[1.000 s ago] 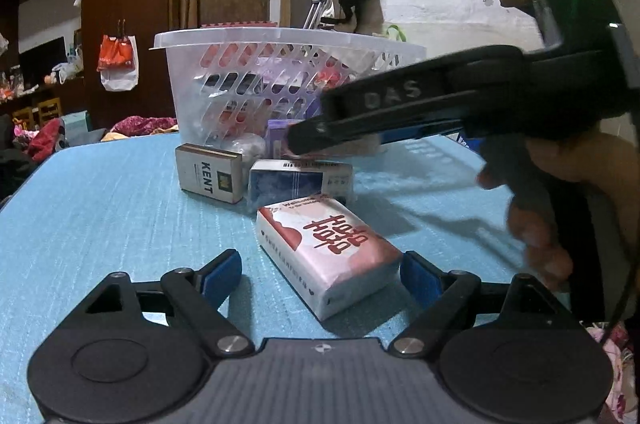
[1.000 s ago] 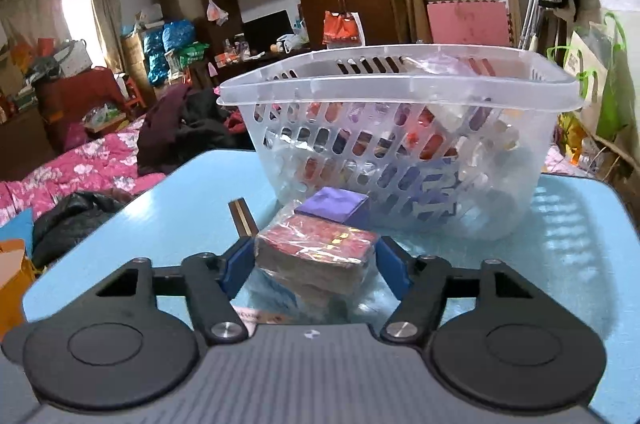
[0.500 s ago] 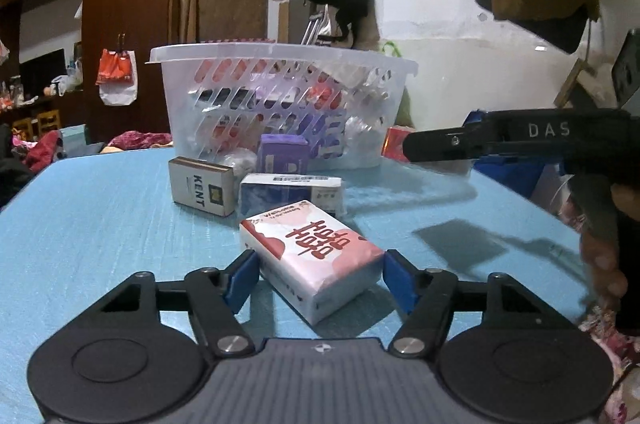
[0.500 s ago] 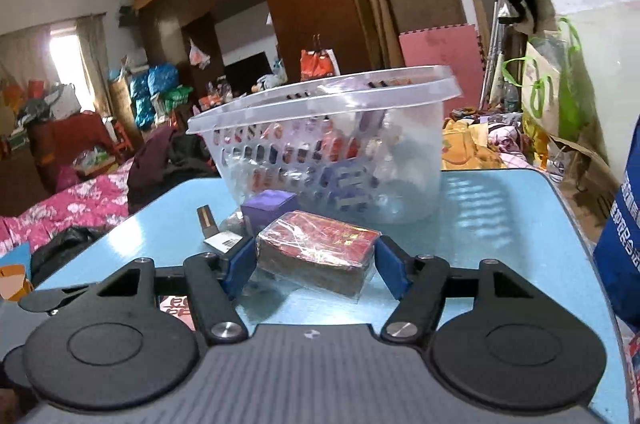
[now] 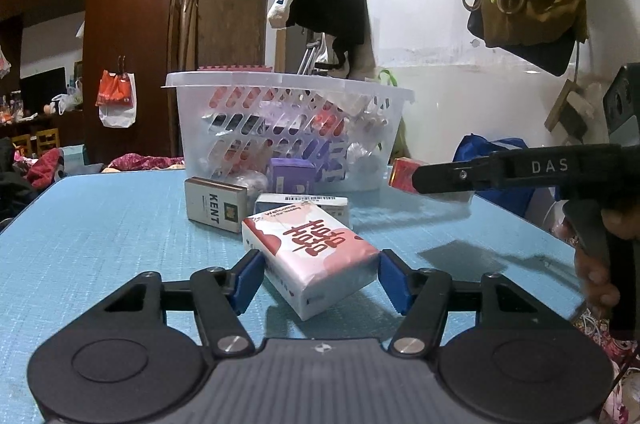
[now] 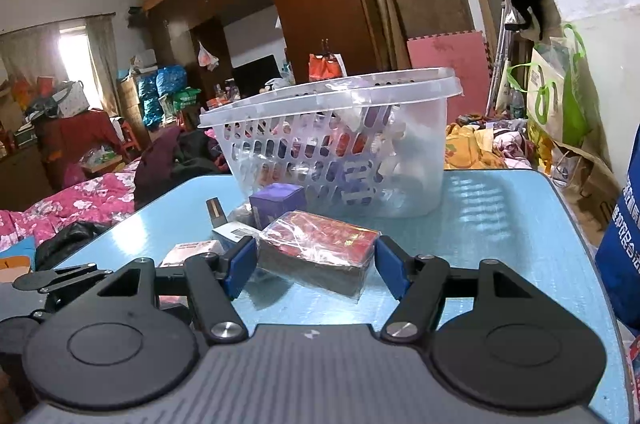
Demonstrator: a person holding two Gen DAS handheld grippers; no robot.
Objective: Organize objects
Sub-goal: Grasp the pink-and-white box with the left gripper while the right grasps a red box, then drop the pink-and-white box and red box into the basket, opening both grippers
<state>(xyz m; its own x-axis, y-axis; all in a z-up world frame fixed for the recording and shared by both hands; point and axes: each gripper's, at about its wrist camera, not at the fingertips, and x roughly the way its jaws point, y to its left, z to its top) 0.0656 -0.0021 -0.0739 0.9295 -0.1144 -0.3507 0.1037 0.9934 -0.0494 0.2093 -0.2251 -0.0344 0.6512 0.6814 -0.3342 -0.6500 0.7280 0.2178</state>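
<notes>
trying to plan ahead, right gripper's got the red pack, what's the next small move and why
Probably carry the red pack up and forward over the basket rim. The right gripper has its jaws shut on the pack, held above the table, and the basket stands just ahead with other items already inside.

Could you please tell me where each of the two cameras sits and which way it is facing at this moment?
Left wrist: on the left gripper, low over the blue table, facing the basket; its fingers flank a pink-and-white pack; the right gripper and a hand show.
Right wrist: on the right gripper, raised, facing the basket, gripping a red pack.
Shared: basket, table, purple box.
</notes>
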